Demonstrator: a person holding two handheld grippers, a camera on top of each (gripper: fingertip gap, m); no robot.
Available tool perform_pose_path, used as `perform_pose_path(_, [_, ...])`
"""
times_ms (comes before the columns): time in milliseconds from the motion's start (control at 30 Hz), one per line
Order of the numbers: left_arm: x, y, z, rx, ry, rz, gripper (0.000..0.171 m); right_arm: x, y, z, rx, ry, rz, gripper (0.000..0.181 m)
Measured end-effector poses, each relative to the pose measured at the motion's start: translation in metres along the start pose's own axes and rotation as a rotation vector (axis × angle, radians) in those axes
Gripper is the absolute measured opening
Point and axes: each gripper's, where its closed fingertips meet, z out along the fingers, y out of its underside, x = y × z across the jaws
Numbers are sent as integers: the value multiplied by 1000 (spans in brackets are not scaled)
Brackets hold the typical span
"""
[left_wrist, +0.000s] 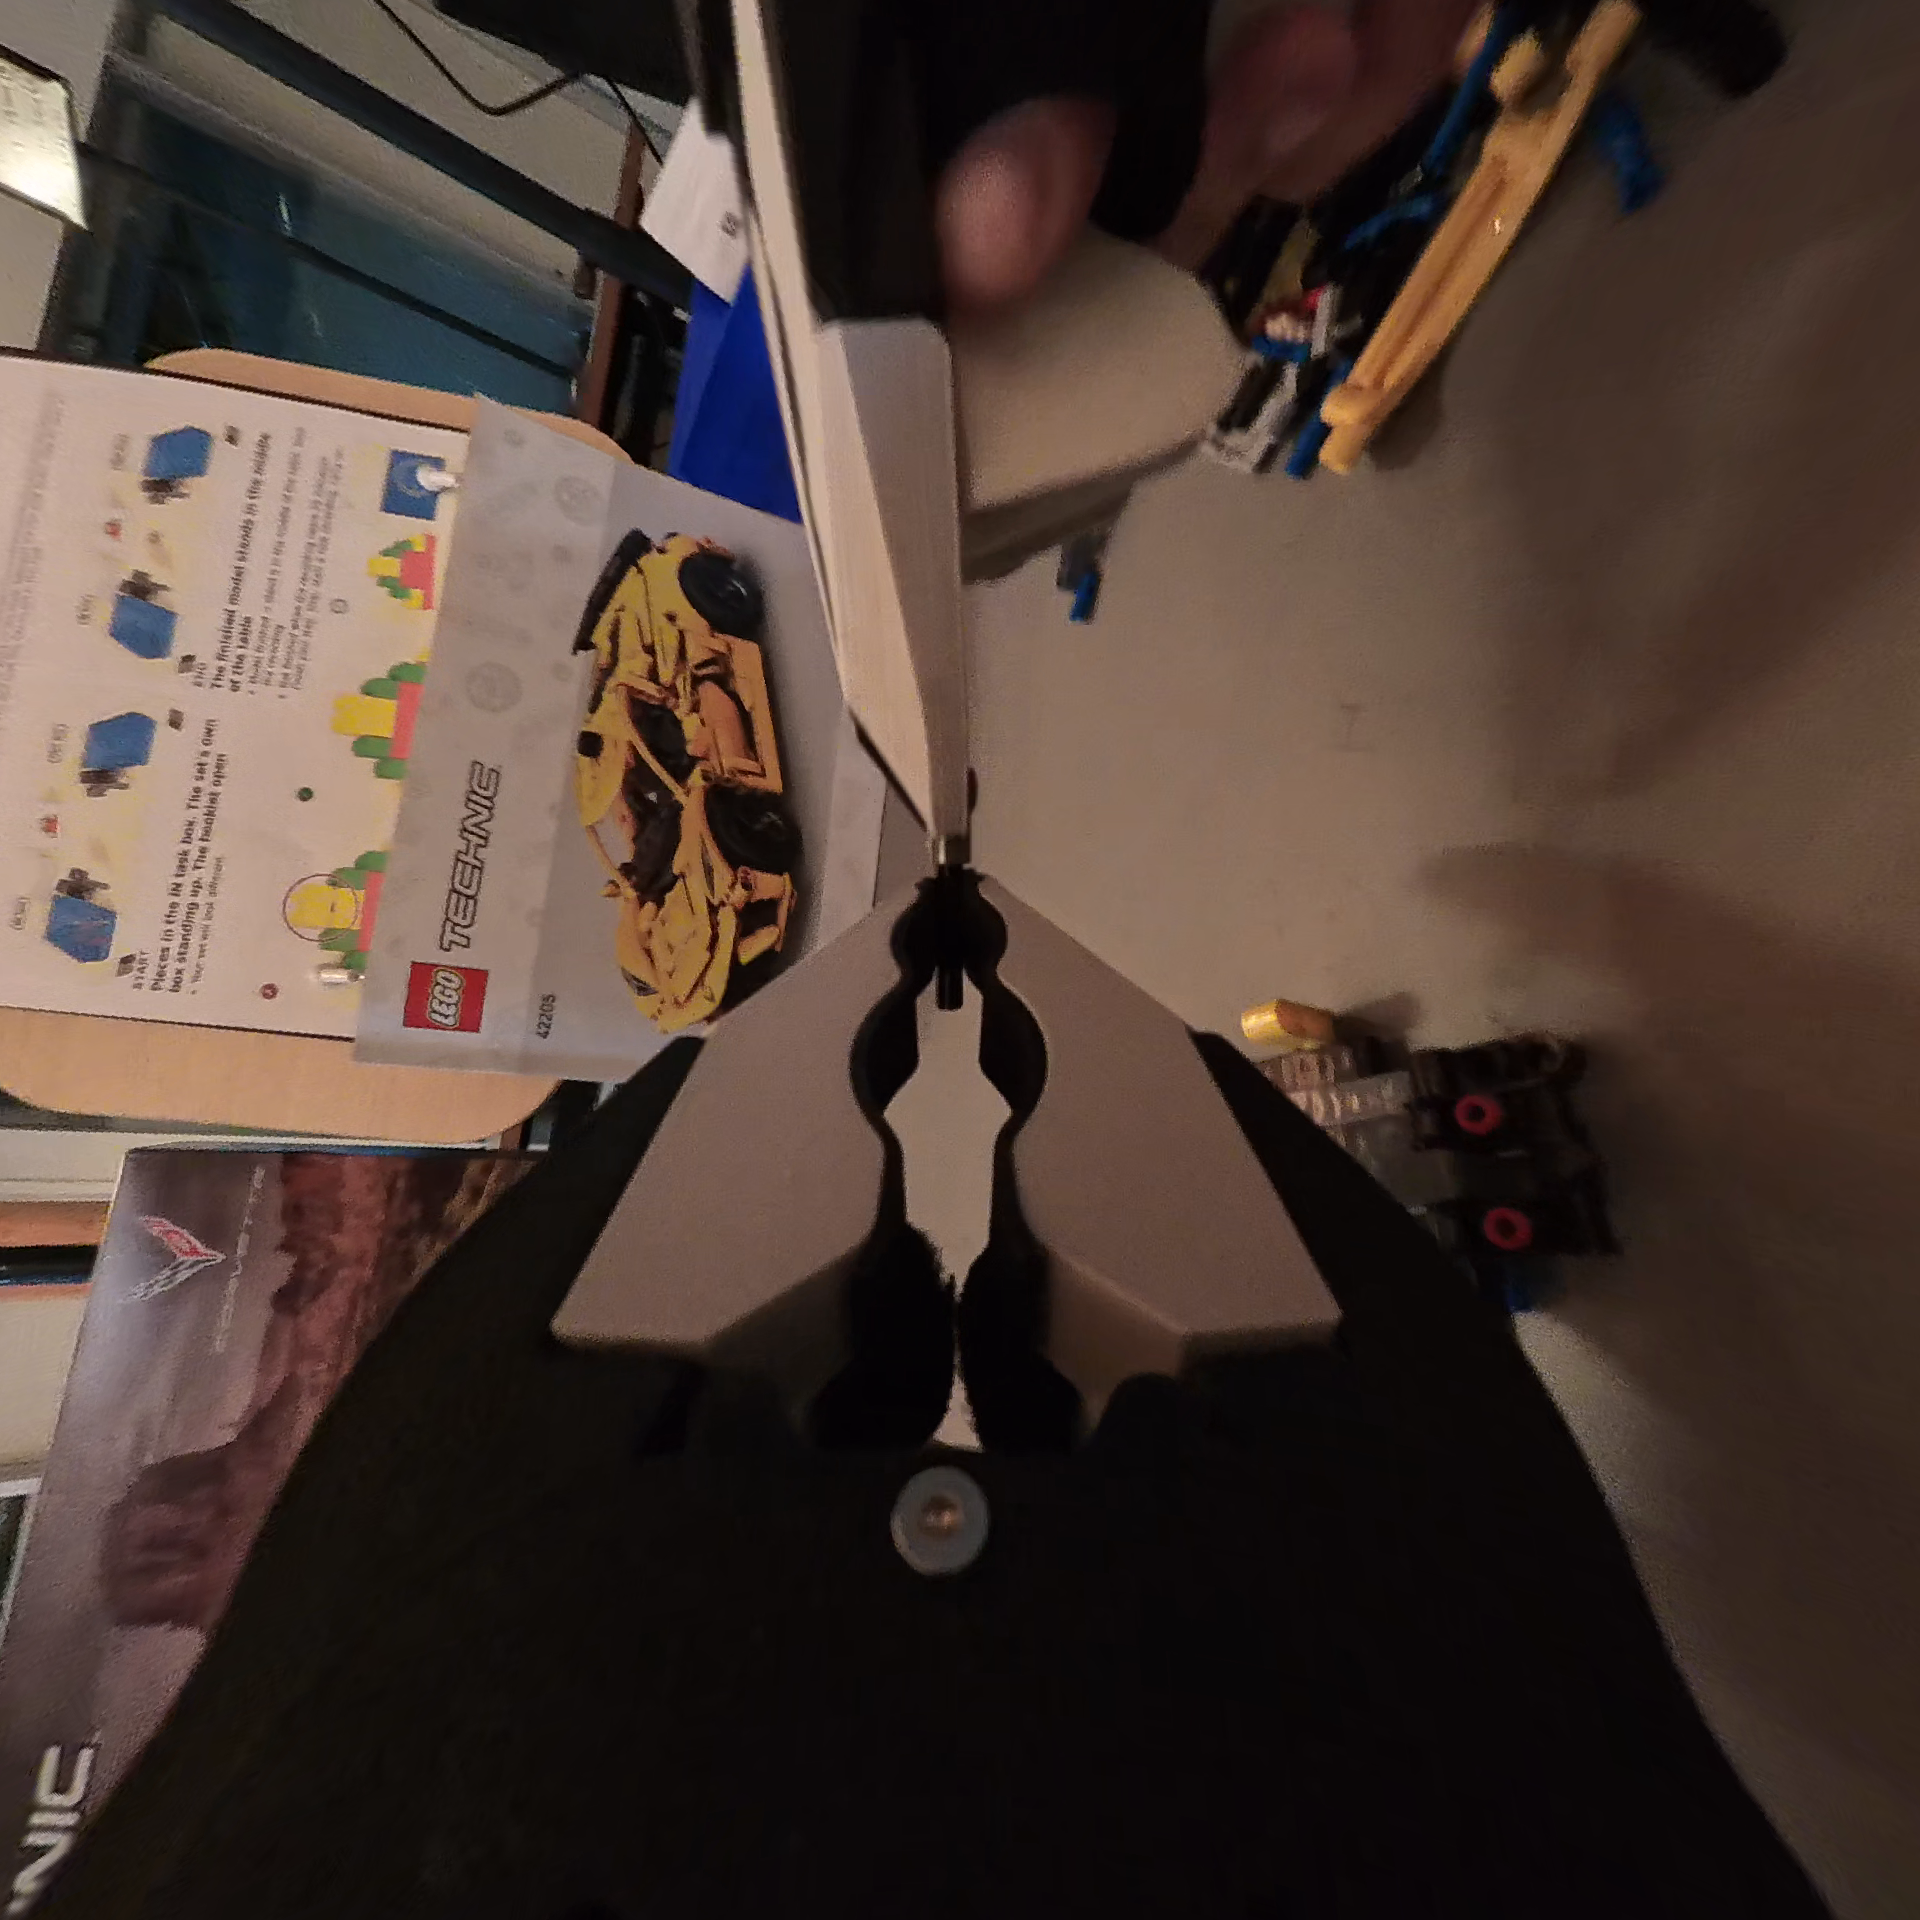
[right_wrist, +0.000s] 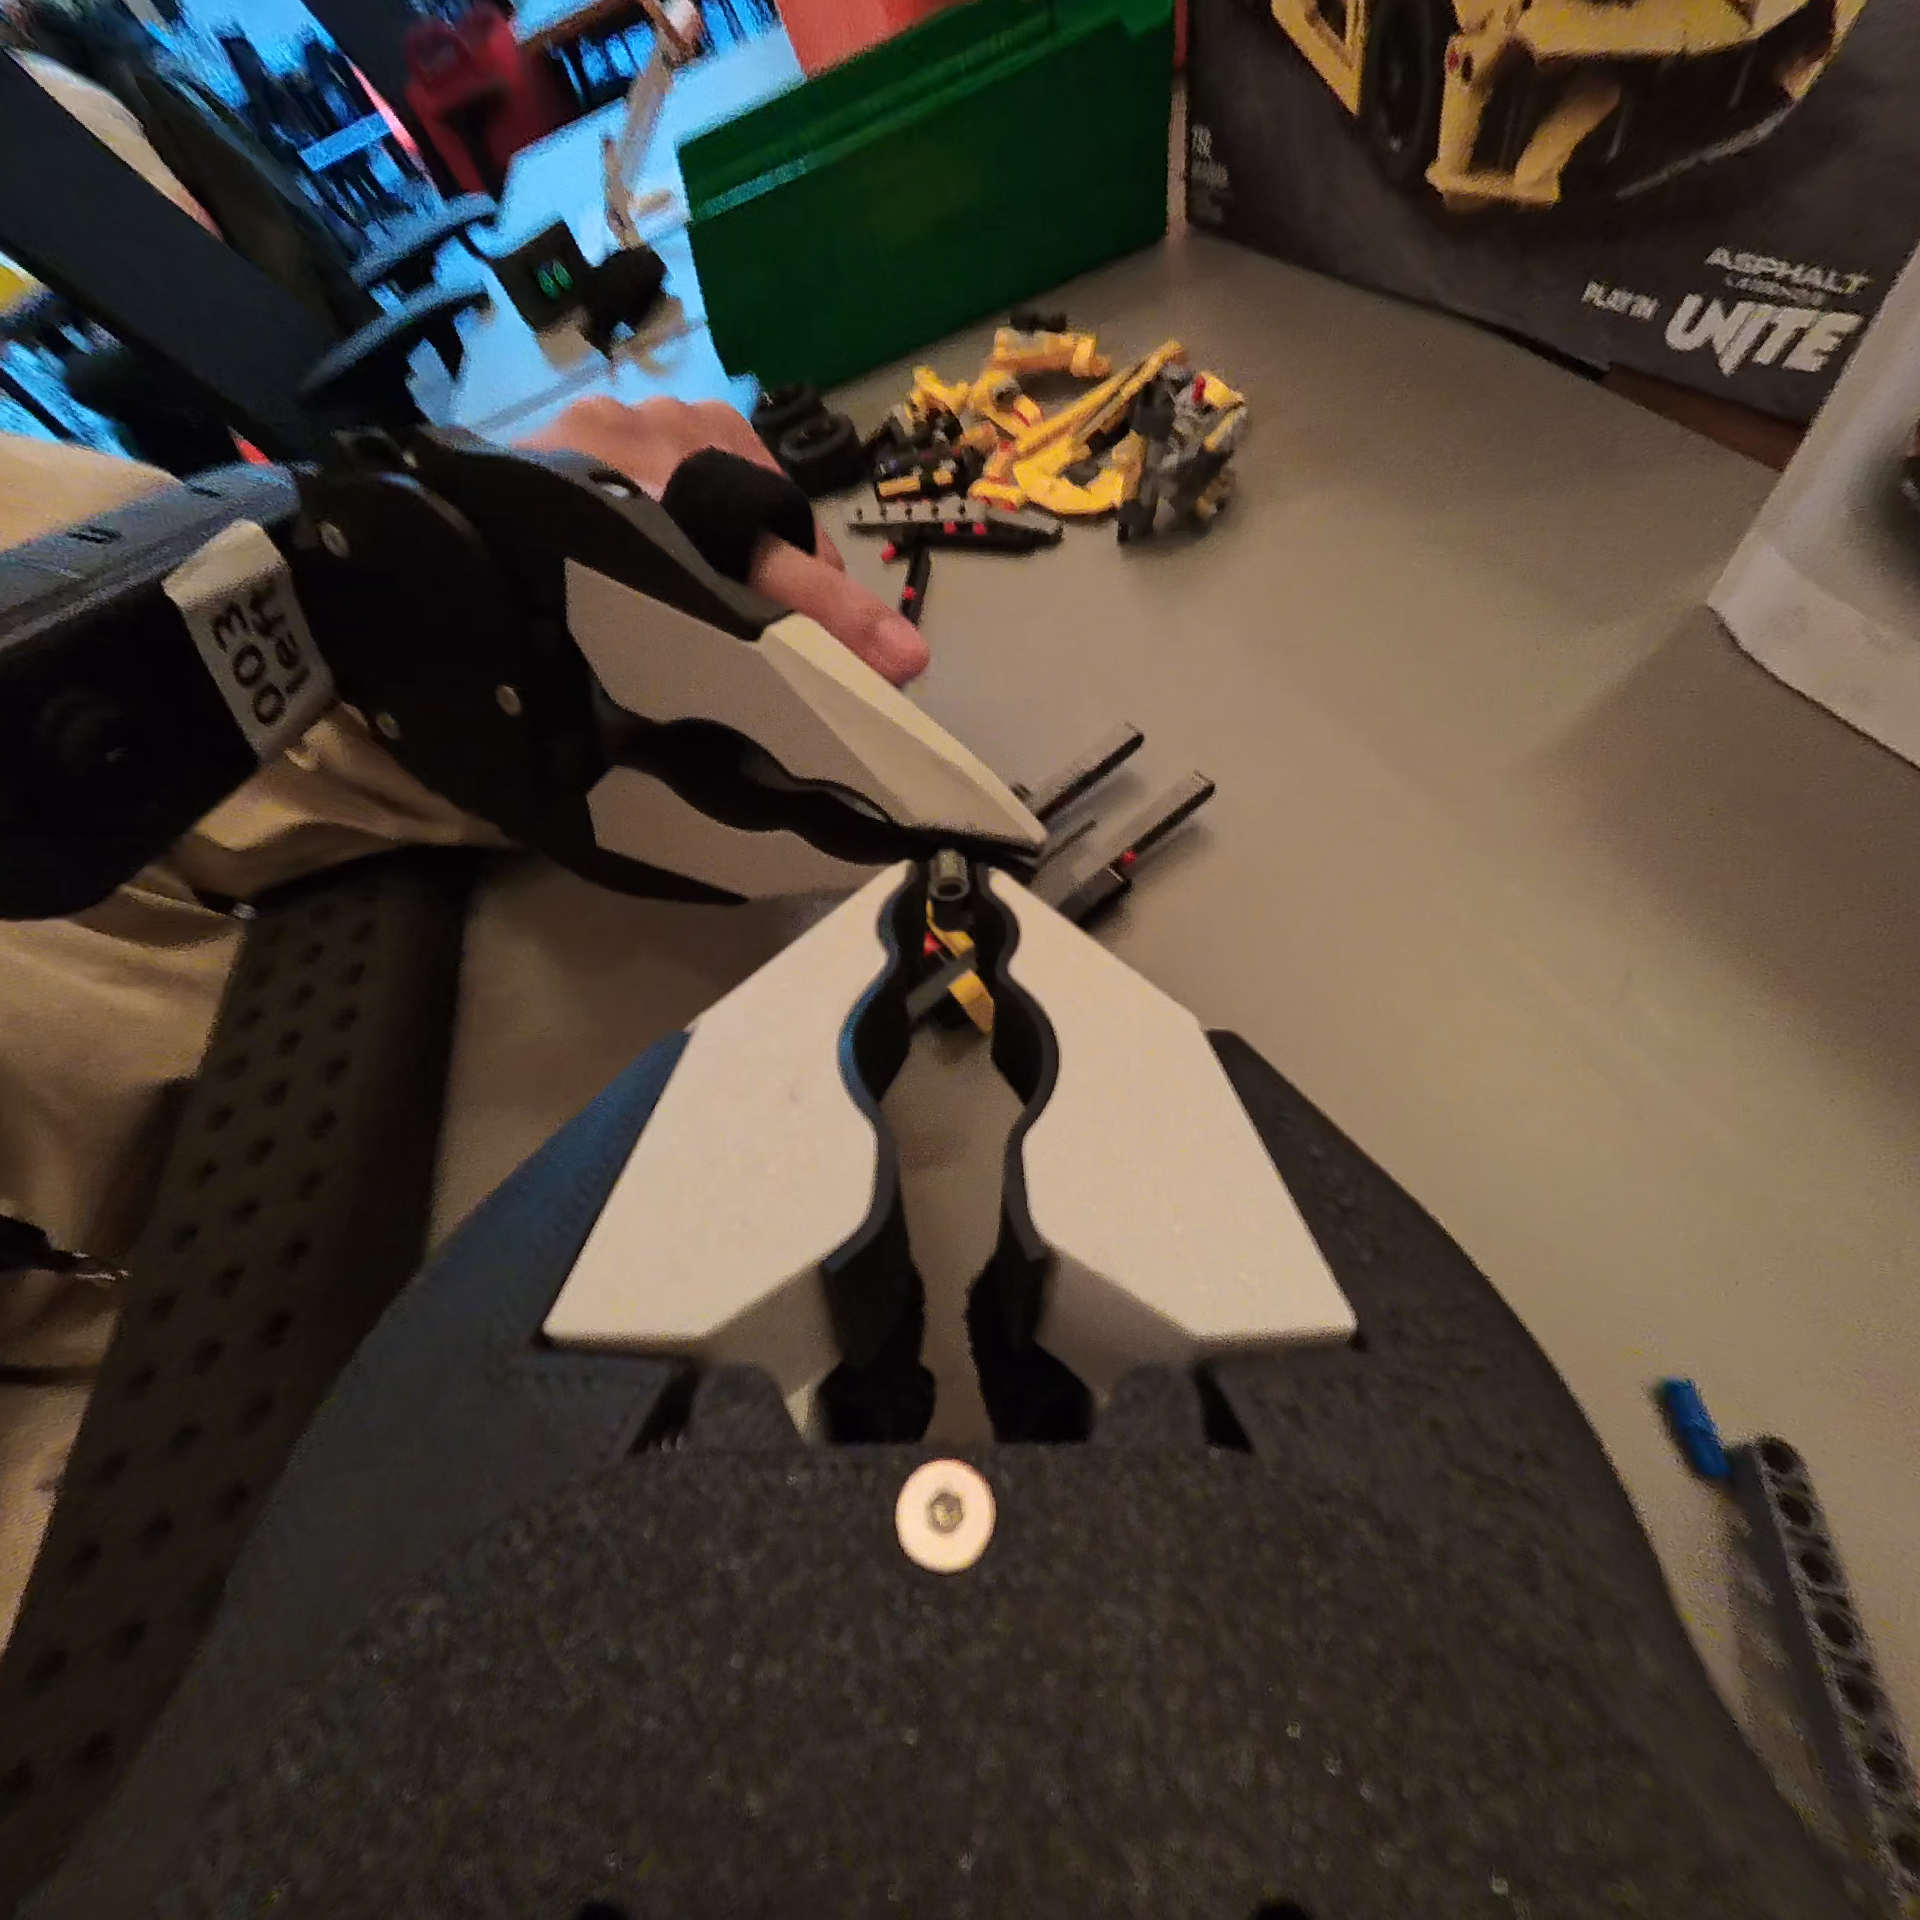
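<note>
Two grippers tip to tip over a grey table (right_wrist: 1455, 831), each pinching a small brick part.

Left gripper (left_wrist: 948, 894) closed on a small black pin (left_wrist: 948, 971); right gripper (right_wrist: 951, 883) closed on a dark grey connector (right_wrist: 951, 871) with yellow and red bits behind it (details blurred). Beyond the connector: two black beams (right_wrist: 1132, 821), farther off a yellow parts pile (right_wrist: 1070, 436), then a green bin (right_wrist: 935, 187). Booklet (left_wrist: 613, 769) left of the pin.

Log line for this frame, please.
left gripper: shut on black pin | right gripper: shut on small grey-yellow part | tips meeting above grey table
</note>
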Motion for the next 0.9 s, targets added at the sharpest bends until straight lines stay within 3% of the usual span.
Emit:
perform_pose_path(100, [-4, -2, -1, -3, -18, 13, 3, -2, -3, 3, 7, -25, 39, 6])
perform_pose_path(300, [-5, -18, -13, 117, 25, -9, 4, -17, -6, -8, -6, -117, 0, 6])
perform_pose_path(333, [-6, -14, -12, 94, 13, 5, 4, -18, -6, -11, -21, -107, -10, 6])
perform_pose_path(400, [-25, 30, -13, -54, -63, 66, 3, 4, -1, -41, -34, -14, 30, 6])
perform_pose_path(433, [-40, 51, -18, -66, -80, -14, 3, 18, -8, -73, 66, 28, 75, 6])
perform_pose_path(500, [-69, 66, -29, -22, -78, -280, 3, 53, -5, -136, 162, 188, 157, 6])
perform_pose_path(600, [-71, 50, -27, 93, 3, -557, 3, 105, 37, -196, 70, 532, 249, 6])
perform_pose_path(667, [-56, 42, -19, 134, 109, -754, 3, 111, 68, -204, -64, 609, 268, 7])
perform_pose_path(767, [-38, 25, -10, 193, 306, -1061, 3, 115, 91, -208, -163, 652, 290, 22])
perform_pose_path(900, [-37, -15, -22, 455, 638, -1482, 4, 119, 70, -210, -75, 688, 215, 23])
